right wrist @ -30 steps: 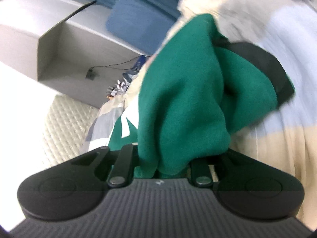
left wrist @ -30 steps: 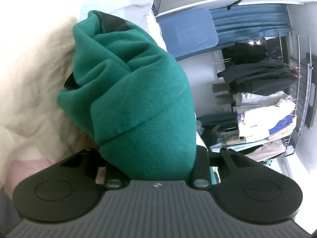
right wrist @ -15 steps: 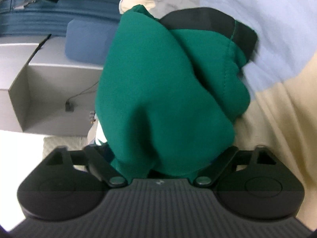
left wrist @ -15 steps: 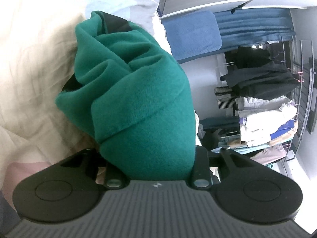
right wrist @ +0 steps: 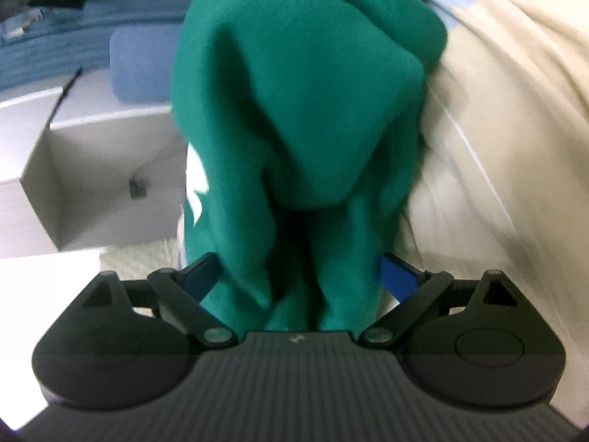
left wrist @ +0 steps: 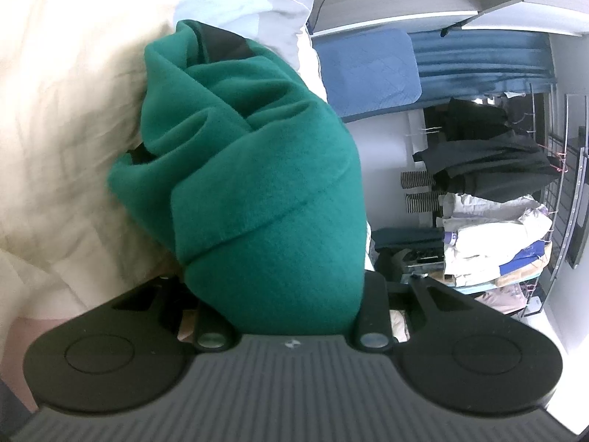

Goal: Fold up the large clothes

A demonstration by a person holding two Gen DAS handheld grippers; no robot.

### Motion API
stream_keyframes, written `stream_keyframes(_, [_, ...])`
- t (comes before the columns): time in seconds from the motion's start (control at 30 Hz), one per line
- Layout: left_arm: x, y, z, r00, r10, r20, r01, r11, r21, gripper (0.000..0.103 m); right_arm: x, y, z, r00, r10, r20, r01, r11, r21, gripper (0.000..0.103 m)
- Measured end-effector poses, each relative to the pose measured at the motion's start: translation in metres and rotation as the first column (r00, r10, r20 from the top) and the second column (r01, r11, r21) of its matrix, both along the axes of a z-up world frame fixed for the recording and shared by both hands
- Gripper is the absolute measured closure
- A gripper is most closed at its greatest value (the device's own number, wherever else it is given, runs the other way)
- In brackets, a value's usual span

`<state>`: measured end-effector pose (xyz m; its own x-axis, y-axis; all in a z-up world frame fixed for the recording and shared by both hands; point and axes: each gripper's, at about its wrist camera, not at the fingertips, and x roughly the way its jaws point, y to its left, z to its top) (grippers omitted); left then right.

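Green garment (left wrist: 265, 199) between level claws (left wrist: 291, 287)

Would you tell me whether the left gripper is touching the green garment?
Touching. The left wrist view shows the green garment bunched tightly between the left gripper's jaws, filling the gap with no space on either side.

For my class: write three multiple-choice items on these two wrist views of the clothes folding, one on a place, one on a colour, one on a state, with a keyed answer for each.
1. Where does the bunched fleece garment sit in the left wrist view?
A between the left hand-held gripper's jaws
B on the clothes rack
C on the floor

2. What colour is it?
A red
B green
C yellow

3. How do the right hand-held gripper's jaws stand?
A clamped tight
B spread wide
C out of view

Answers: 1 A, fabric fills the gap; 2 B, green throughout; 3 B, the jaws have just been opening, cloth loose between them.
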<state>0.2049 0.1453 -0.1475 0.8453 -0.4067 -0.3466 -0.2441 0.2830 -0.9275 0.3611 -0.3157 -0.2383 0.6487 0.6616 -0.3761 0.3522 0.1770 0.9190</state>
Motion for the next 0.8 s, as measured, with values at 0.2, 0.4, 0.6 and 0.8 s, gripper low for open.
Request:
stream_keyframes(0.2, [-0.004,-0.004,-0.002,1.000,0.010,-0.003,-0.010,1.000,0.001,0.065,0.013,0.006,-0.009,0.989,-0.147,0.015,0.147,0.988,-0.048,0.004])
stream_keyframes(0.4, [-0.005,-0.007,-0.005,1.000,0.015,-0.006,-0.015,1.000,-0.012,0.065,0.038,0.008,-0.006,0.970,-0.234,0.071,0.240,0.967,-0.085,0.003])
stream_keyframes(0.6, [-0.003,-0.008,-0.006,1.000,0.016,0.007,-0.016,1.000,0.001,0.065,0.079,0.015,-0.014,0.981,-0.153,0.116,0.164,0.981,-0.100,0.000])
stream_keyframes(0.8, [0.003,-0.013,0.000,1.000,0.004,0.027,-0.006,0.999,0.051,0.065,0.098,0.005,-0.004,0.958,0.006,0.287,0.028,0.993,-0.114,0.042])
